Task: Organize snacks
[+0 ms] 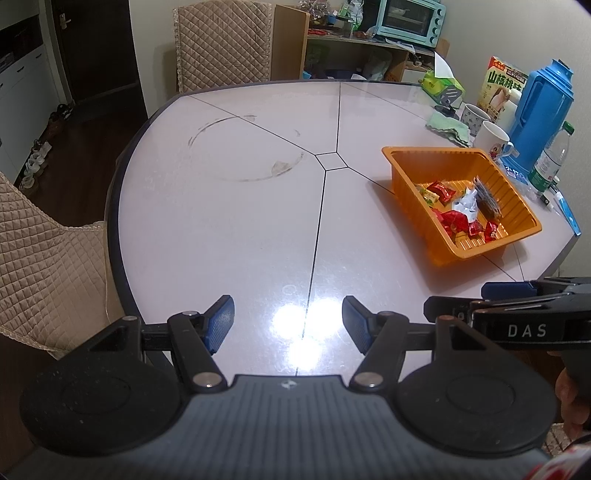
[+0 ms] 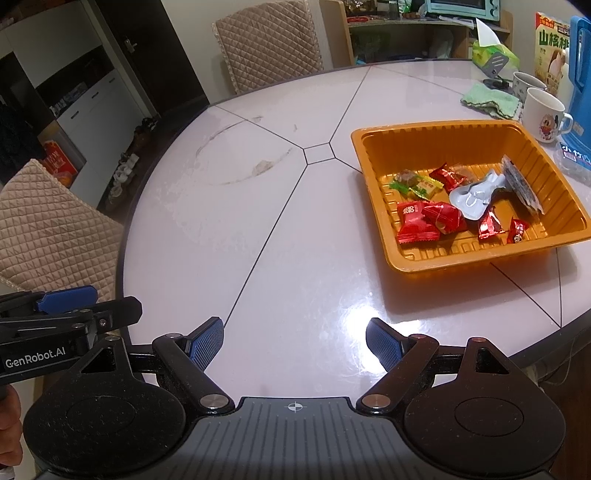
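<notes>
Table: round, pale glossy top with dark inlaid lines meeting at a small central panel; a faint ring stain on its left half; lamp glare at the near edge.

Orange tray: rectangular ribbed plastic, on the right half of the table, nearer the right edge than the centre. Contents, all loose on its floor:
- red wrapped snacks, several, toward the tray's near side;
- one yellow-green wrapped candy, toward the far left corner;
- one crumpled pale wrapper, mid-tray;
- one dark flat packet, leaning by the right wall.

Along the table's far right edge, behind the tray: green cloth, two white mugs, blue thermos jug, printed carton, tissue box, clear water bottle.

Left gripper: over the table's near edge, fingers spread moderately apart with nothing between them, only bare table below.

Right gripper: beside the left one at the near edge, fingers set wide, holding nothing, the tray ahead and to the right, well apart from the tips.

Surroundings: quilted beige chairs at the far and left sides of the table; a shelf with a pale blue toaster oven beyond.
</notes>
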The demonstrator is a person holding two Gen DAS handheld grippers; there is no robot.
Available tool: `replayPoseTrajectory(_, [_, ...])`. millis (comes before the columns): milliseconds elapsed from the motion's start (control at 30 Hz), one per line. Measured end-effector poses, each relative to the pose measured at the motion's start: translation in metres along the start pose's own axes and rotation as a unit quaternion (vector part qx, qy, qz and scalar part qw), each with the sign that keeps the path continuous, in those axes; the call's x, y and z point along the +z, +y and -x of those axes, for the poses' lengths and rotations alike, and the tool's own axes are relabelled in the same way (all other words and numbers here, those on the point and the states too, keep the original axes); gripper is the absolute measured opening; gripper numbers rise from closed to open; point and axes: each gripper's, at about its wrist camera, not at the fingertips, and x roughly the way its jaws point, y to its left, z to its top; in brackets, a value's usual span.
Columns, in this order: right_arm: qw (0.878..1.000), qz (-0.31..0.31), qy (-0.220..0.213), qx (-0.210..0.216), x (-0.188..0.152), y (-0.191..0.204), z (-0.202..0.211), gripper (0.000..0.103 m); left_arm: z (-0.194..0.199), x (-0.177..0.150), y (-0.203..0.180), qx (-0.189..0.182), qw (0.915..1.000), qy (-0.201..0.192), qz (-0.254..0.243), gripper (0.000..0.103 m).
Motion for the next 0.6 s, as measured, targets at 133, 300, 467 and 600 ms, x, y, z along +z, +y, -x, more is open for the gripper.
replayPoseTrajectory(133, [1.000,0.000,0.000,0.000,-0.0004,-0.0001,0.0002,0.084,-0.0009,0.0004,0.0001,-0.001,1.0000,0.000,0.000,0.062])
replayPoseTrajectory(300, [1.000,0.000,0.000,0.000,-0.0001,-0.0001,0.0002,0.084,-0.0013,-0.0010,-0.0009,-0.001,1.0000,0.000,0.000,0.062])
replayPoseTrajectory(467, [1.000,0.000,0.000,-0.001,0.0005,0.0004,-0.0001,0.084,-0.0020,-0.0004,-0.0010,-0.001,1.0000,0.000,-0.001,0.062])
replayPoseTrajectory(600, [1.000,-0.001,0.000,-0.001,0.0004,0.0002,-0.0004,0.084,-0.0036,0.0004,-0.0004,-0.003,1.0000,0.001,-0.001,0.062])
